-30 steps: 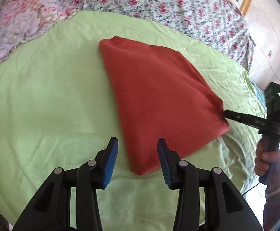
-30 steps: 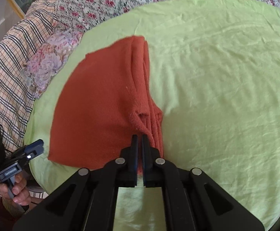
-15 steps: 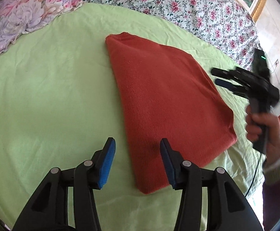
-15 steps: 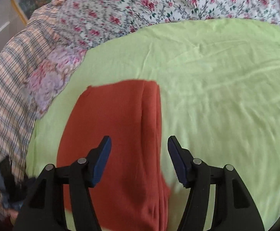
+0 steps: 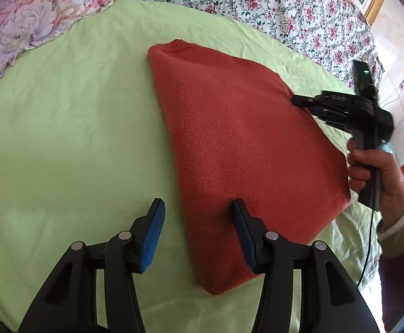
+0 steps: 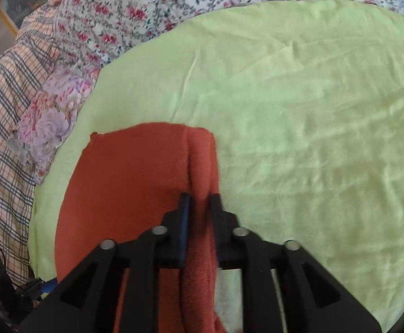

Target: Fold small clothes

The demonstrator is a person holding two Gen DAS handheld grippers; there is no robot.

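Note:
A folded rust-red knit garment (image 5: pixel 243 149) lies flat on the light green sheet (image 5: pixel 71 127). My left gripper (image 5: pixel 197 222) is open, its jaws astride the garment's near left edge, just above it. In the right wrist view the right gripper (image 6: pixel 200 208) is nearly closed around the thick folded right edge of the garment (image 6: pixel 135 172). The right gripper also shows in the left wrist view (image 5: pixel 307 102), at the garment's far right edge, held by a hand (image 5: pixel 373 163).
A floral quilt (image 5: pixel 257 2) and a pink-purple floral pillow (image 5: pixel 27 22) lie beyond the green sheet. A plaid blanket (image 6: pixel 5 116) covers the bed's left side in the right wrist view. The sheet's edge (image 5: pixel 348 236) drops off at the right.
My right gripper let go of the garment's corner, opened, moved along the right edge and has closed on the folded edge. My left gripper moved forward over the near edge, still open.

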